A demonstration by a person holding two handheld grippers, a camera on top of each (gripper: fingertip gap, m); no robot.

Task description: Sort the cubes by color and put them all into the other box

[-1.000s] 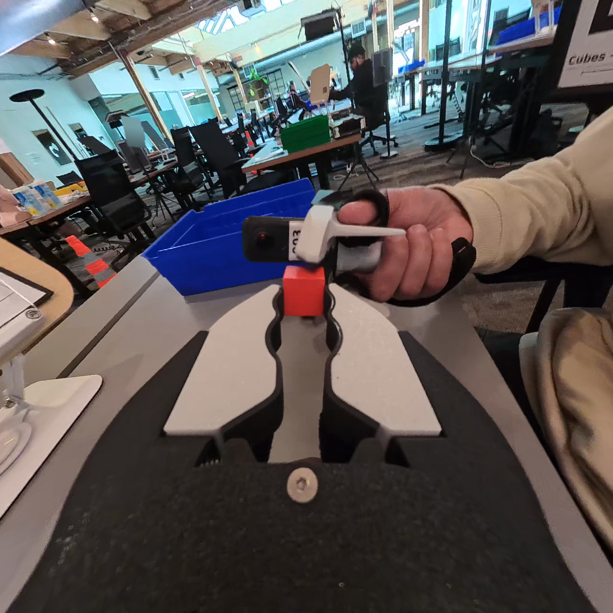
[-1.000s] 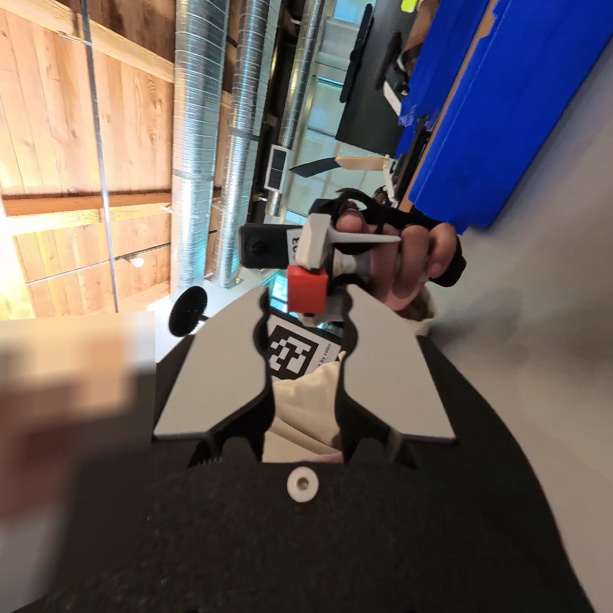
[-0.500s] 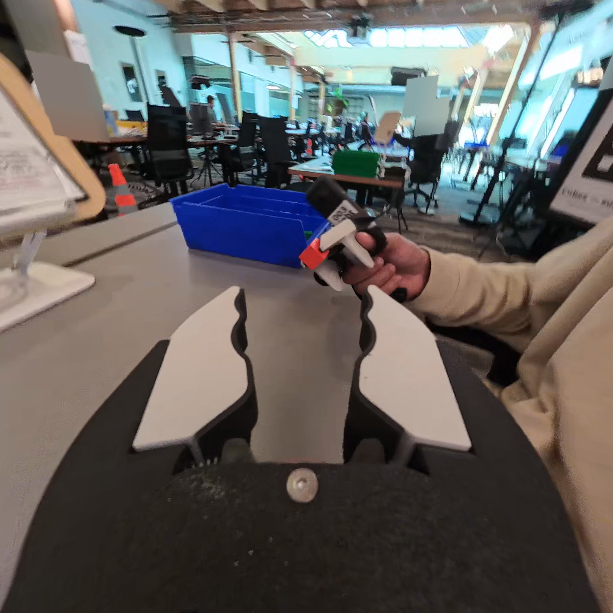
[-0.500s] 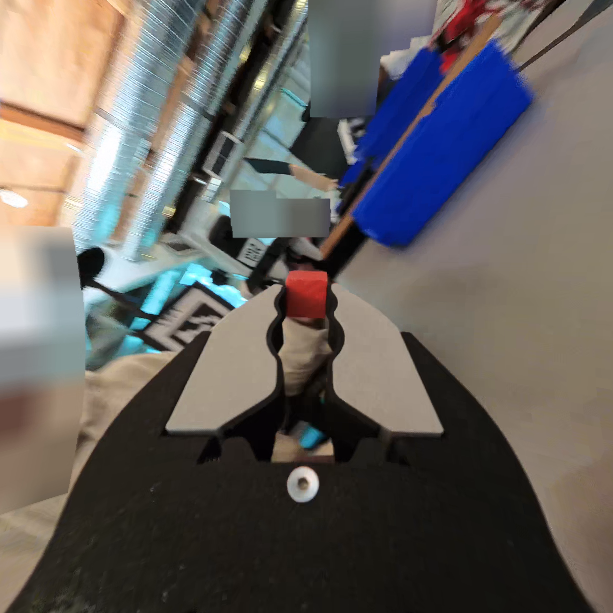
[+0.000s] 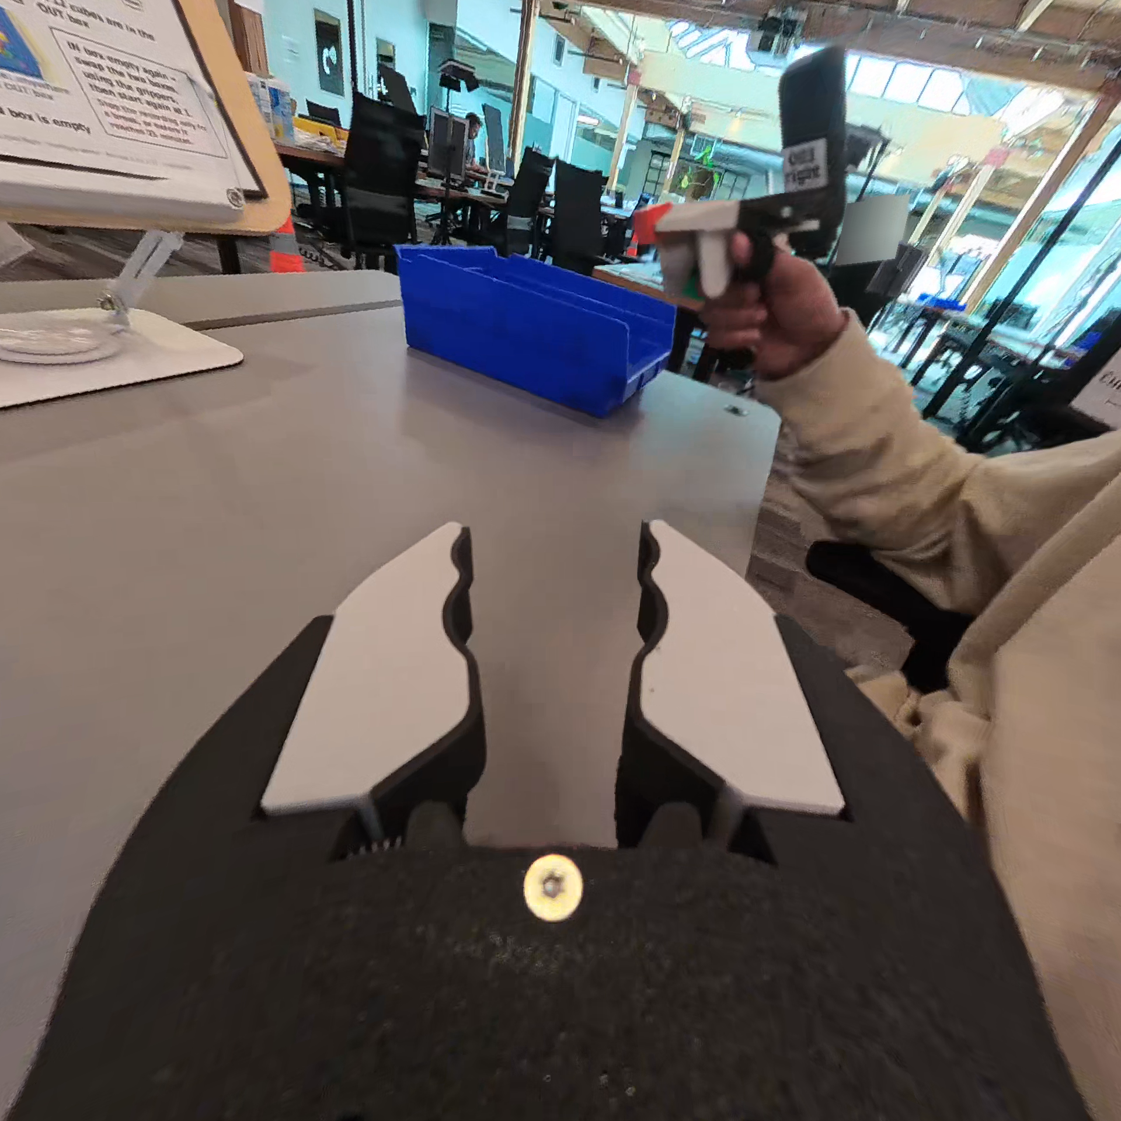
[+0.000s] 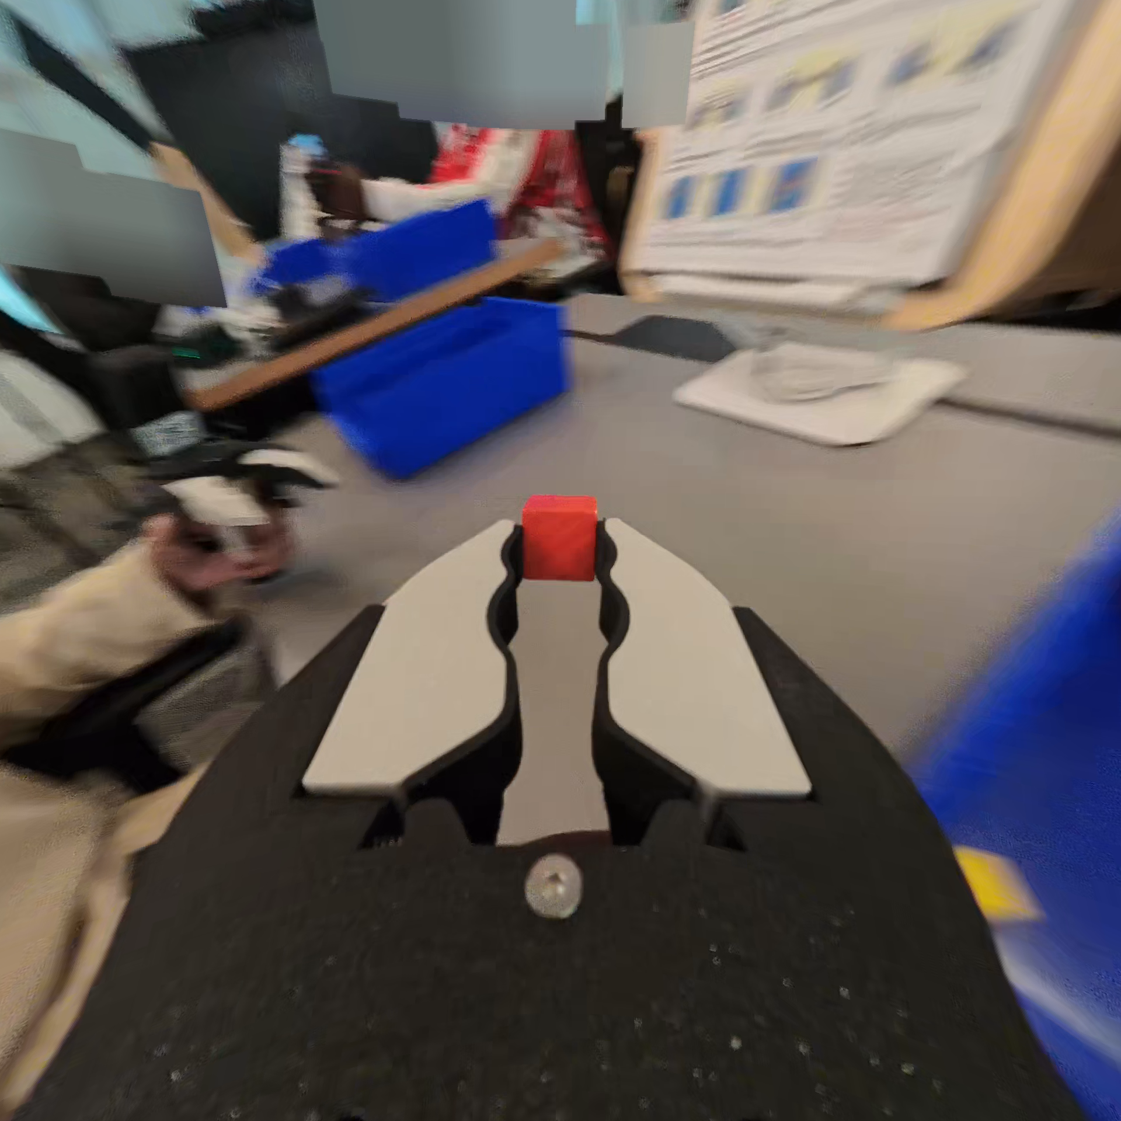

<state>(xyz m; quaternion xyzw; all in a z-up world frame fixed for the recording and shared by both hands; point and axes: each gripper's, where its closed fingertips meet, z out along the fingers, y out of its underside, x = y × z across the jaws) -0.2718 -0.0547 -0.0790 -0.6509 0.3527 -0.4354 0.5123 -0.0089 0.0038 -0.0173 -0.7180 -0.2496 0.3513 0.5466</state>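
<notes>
Both wrist cameras look low across table (image 5: 303,485), sharing bin (image 5: 534,340)

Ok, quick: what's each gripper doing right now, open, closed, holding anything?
Left gripper: open, nothing between its fingers, over the grey table.
Right gripper: closed on the red cube.

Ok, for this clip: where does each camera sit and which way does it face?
Left wrist view: on the left gripper, open, facing over the table to a blue bin; sleeve at right.
Right wrist view: on the right gripper, clamping the red cube, facing a blue bin; sleeve at left.
Shared: cube, table, document stand.
</notes>
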